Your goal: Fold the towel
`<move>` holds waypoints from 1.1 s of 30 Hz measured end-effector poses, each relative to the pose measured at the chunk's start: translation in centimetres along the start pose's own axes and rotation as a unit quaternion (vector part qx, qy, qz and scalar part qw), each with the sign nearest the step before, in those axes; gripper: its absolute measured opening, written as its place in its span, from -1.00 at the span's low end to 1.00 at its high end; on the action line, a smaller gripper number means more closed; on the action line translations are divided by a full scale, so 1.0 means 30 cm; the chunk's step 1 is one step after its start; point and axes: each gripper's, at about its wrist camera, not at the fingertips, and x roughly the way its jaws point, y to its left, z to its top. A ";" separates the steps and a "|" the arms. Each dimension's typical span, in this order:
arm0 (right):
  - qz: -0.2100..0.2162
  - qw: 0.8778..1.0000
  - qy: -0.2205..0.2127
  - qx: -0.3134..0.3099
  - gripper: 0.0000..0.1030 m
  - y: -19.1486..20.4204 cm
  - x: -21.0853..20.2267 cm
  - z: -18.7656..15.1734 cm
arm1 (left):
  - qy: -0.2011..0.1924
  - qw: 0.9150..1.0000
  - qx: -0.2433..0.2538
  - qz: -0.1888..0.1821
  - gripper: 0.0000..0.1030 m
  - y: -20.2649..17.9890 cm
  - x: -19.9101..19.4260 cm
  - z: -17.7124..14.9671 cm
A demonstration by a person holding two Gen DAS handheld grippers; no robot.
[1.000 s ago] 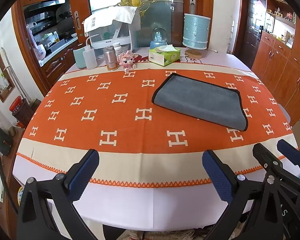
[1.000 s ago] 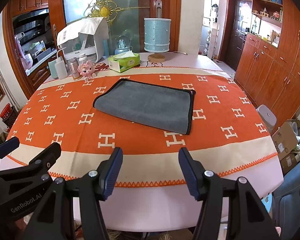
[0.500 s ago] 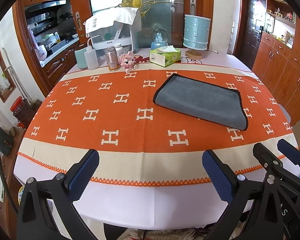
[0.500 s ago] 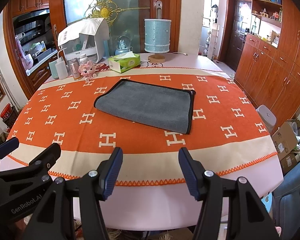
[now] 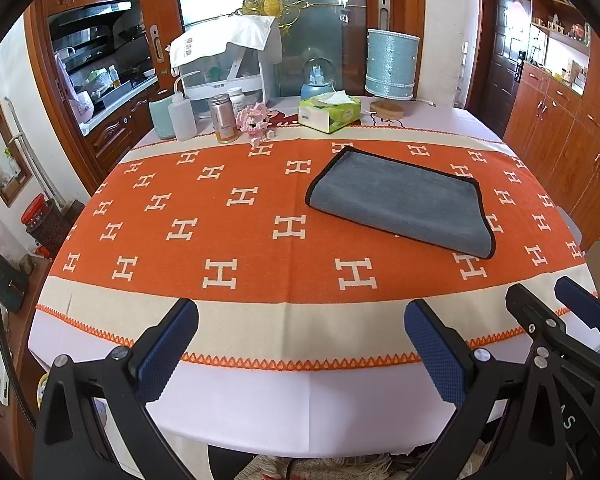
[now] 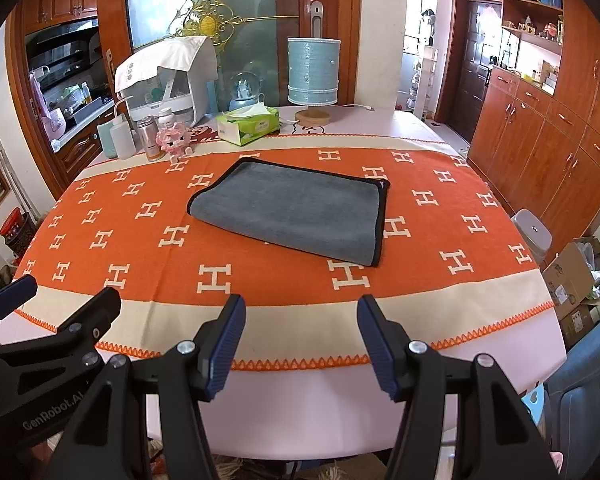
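Note:
A grey towel with a black border [image 5: 400, 200] lies flat on the orange H-patterned tablecloth [image 5: 220, 216], folded into a rectangle; it also shows in the right wrist view [image 6: 296, 208]. My left gripper [image 5: 300, 340] is open and empty, held above the table's near edge, well short of the towel and to its left. My right gripper [image 6: 300, 336] is open and empty at the near edge, in front of the towel. The right gripper also shows at the lower right of the left wrist view [image 5: 556, 312].
At the table's far side stand a green tissue box [image 5: 330, 112], a blue lamp [image 5: 390, 66], a snow globe [image 5: 318, 80], a pink toy [image 5: 256, 120], bottles [image 5: 182, 116] and a covered white rack [image 5: 228, 64]. Wooden cabinets [image 6: 548, 128] line the right. A cardboard box [image 6: 572, 276] sits on the floor.
Both views have shifted very slightly; the towel and both open grippers stay as they were.

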 end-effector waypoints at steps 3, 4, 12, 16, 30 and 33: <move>0.001 1.000 0.000 -0.001 0.13 -0.002 -0.003 -0.003 | 0.000 1.000 0.000 0.000 0.99 0.002 -0.003 0.000; 0.001 1.000 -0.001 -0.001 0.13 -0.002 0.000 0.000 | 0.000 1.000 0.000 0.000 0.99 0.002 -0.003 0.000; 0.001 1.000 -0.001 0.000 0.13 -0.001 -0.006 -0.005 | 0.000 1.000 0.002 0.001 0.99 0.006 -0.003 -0.002; 0.000 1.000 -0.002 0.000 0.13 -0.002 -0.007 -0.005 | 0.000 1.000 0.001 0.000 0.99 0.006 -0.003 -0.002; 0.000 1.000 -0.002 0.000 0.13 -0.002 -0.008 -0.005 | -0.001 1.000 0.001 0.001 0.99 -0.002 -0.006 -0.001; 0.000 1.000 -0.002 0.000 0.13 -0.004 -0.008 -0.005 | -0.001 1.000 0.001 0.001 0.99 0.001 -0.006 -0.001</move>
